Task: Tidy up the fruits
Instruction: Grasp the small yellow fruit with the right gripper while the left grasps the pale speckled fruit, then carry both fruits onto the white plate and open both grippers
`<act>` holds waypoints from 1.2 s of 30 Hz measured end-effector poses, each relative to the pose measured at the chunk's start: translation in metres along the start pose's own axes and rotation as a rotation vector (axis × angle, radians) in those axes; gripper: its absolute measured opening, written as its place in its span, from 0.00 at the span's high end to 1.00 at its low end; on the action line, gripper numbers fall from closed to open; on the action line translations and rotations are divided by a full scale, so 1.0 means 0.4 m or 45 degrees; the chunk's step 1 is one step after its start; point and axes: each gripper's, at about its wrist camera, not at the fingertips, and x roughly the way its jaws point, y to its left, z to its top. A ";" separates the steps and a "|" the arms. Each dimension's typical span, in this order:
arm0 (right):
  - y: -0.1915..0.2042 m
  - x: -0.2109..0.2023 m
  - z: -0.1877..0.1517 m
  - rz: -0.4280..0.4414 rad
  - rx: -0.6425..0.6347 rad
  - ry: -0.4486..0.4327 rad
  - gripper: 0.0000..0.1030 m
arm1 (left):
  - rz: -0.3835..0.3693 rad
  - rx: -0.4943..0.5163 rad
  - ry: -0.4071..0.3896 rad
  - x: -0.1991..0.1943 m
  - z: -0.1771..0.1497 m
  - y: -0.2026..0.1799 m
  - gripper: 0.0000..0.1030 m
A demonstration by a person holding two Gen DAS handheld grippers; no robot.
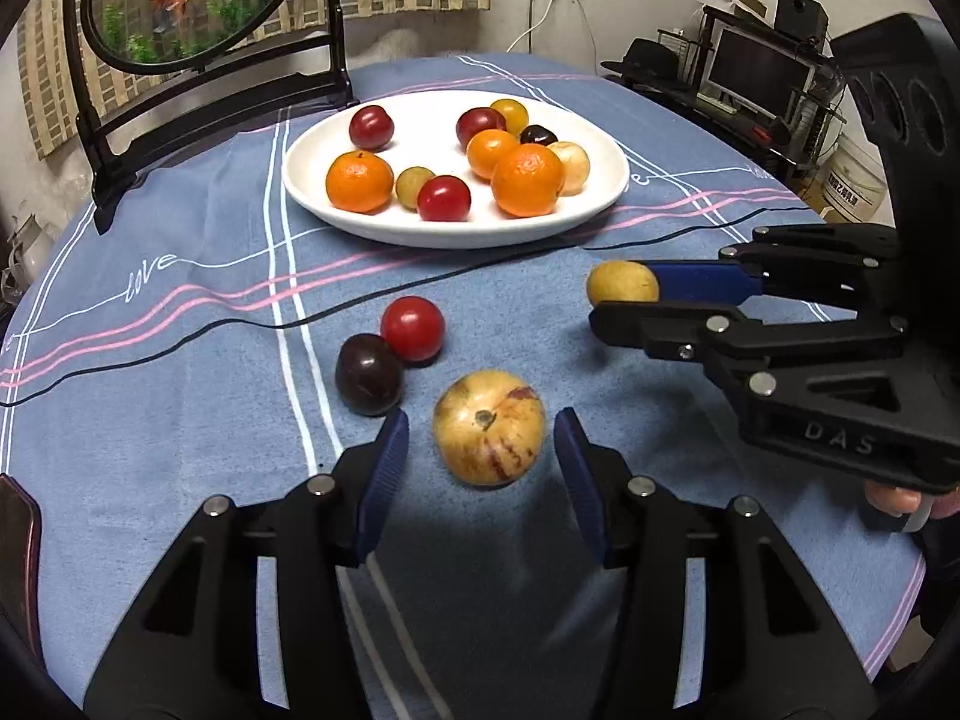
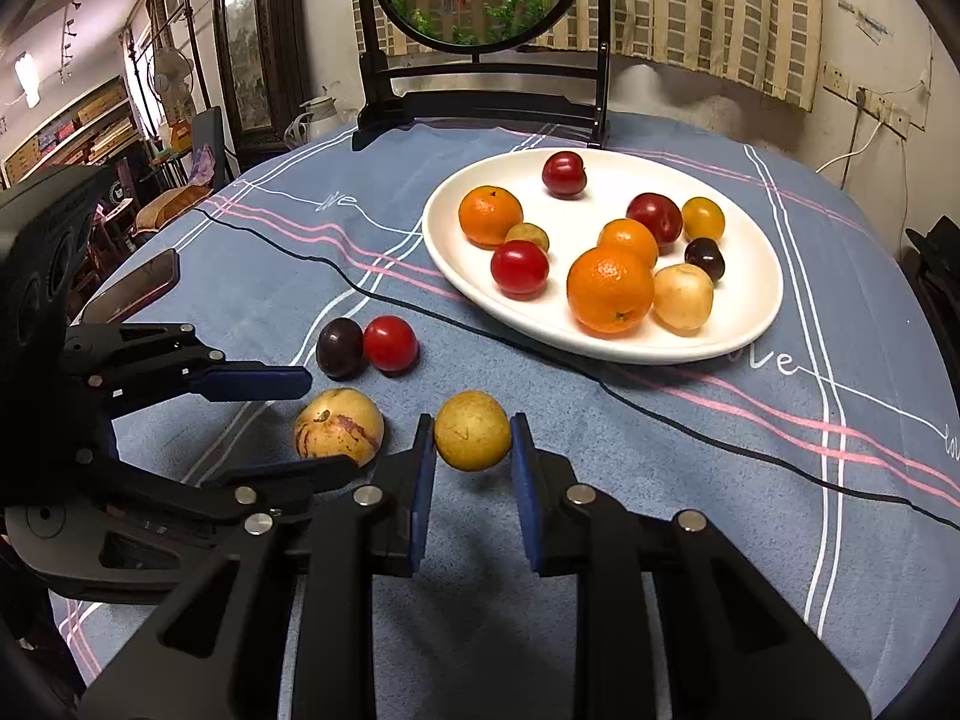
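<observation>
A white plate [image 1: 312, 192] [image 2: 756, 324] holds several fruits: oranges, red plums, yellow and dark ones. On the blue cloth lie a red plum [image 1: 413, 327] [image 2: 390, 343], a dark plum [image 1: 367, 383] [image 2: 339, 348] and a streaked yellow fruit [image 1: 489, 435] [image 2: 339, 427]. My left gripper [image 1: 480, 450] [image 2: 312, 420] is open, one finger on each side of the streaked fruit, not touching it. My right gripper [image 2: 472, 438] [image 1: 624, 303] is shut on a small yellow fruit [image 2: 472, 431] [image 1: 621, 282], held just above the cloth.
A round fish-picture screen on a black stand [image 1: 198, 96] [image 2: 480, 102] stands behind the plate. A phone [image 2: 135, 288] lies at the table's left edge. The round table's edge curves close on all sides.
</observation>
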 end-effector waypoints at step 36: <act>-0.220 0.041 0.192 -0.137 0.324 -0.300 0.76 | 0.027 -0.251 -0.156 0.069 0.386 0.168 0.61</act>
